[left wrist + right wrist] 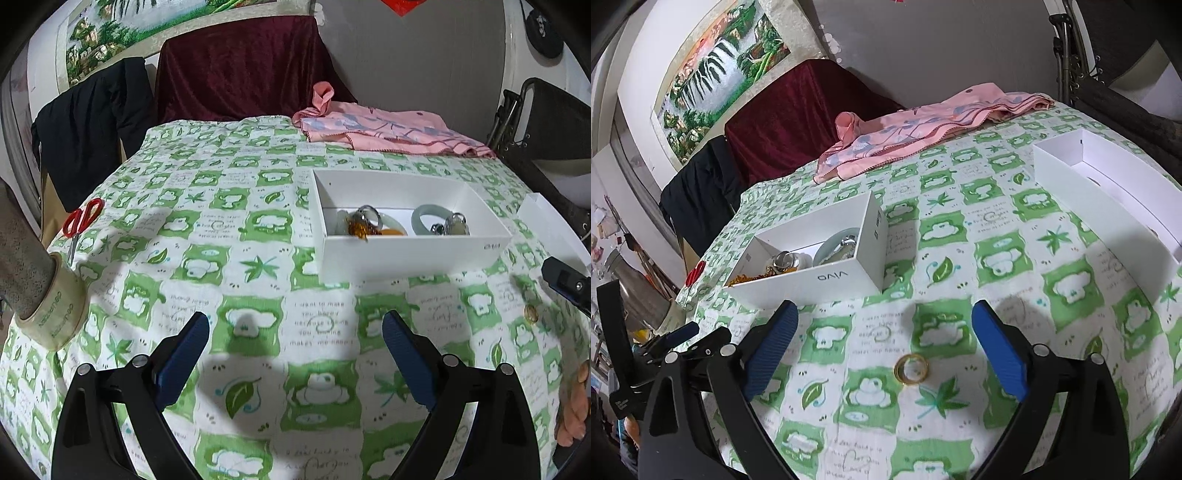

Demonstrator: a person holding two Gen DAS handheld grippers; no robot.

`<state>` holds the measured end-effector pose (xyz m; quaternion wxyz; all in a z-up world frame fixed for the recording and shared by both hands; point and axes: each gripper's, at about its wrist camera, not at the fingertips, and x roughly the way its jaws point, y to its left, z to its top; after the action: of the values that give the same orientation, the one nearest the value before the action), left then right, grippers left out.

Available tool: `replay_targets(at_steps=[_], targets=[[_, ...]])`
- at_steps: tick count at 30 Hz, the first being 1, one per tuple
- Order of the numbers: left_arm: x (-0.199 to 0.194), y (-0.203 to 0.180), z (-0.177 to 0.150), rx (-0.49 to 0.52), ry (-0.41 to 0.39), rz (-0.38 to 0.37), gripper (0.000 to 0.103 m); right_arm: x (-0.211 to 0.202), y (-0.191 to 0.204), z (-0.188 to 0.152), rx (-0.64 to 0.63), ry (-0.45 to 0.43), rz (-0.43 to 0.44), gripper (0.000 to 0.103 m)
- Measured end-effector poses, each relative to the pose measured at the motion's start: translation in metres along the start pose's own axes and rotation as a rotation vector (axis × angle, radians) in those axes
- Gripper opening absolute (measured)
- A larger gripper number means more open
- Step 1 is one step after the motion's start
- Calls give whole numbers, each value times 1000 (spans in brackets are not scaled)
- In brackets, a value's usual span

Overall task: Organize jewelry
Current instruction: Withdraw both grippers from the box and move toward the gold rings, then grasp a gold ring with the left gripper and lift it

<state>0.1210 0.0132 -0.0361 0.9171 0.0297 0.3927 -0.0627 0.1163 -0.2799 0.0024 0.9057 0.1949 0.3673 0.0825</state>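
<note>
A white box (410, 254) on the green-and-white tablecloth holds several jewelry pieces: a pale jade bangle (428, 218), amber beads (360, 227) and metal rings. It also shows in the right wrist view (820, 278). A gold ring (911, 368) lies loose on the cloth, between my right gripper's fingers and a little ahead; it shows in the left wrist view (531, 314) at far right. My right gripper (884, 345) is open and empty above it. My left gripper (295, 352) is open and empty, in front of the box.
A second, empty white box (1108, 195) stands at the right. A pink cloth (388, 129) lies at the table's far edge. Red scissors (81, 221) and a tape roll (55, 317) sit at the left edge. A dark red draped chair (240, 66) stands behind.
</note>
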Motion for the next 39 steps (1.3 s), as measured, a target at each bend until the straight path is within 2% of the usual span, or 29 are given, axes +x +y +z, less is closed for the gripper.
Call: replay_targets(at_steps=[6, 12, 18, 28, 39], targets=[[0, -2, -9, 18, 38, 10, 94, -5, -3, -8, 17, 16, -10, 95], [2, -5, -18, 39, 77, 23, 96, -12, 2, -19, -20, 40, -24, 96], [8, 0, -22, 11, 127, -9, 98, -17, 7, -31, -76, 85, -54, 96], [7, 0, -23, 5, 129, 3, 99, -17, 4, -44, -101, 168, -88, 96], [6, 0, -25, 4, 132, 8, 99, -3, 30, -58, -317, 261, -240, 98]])
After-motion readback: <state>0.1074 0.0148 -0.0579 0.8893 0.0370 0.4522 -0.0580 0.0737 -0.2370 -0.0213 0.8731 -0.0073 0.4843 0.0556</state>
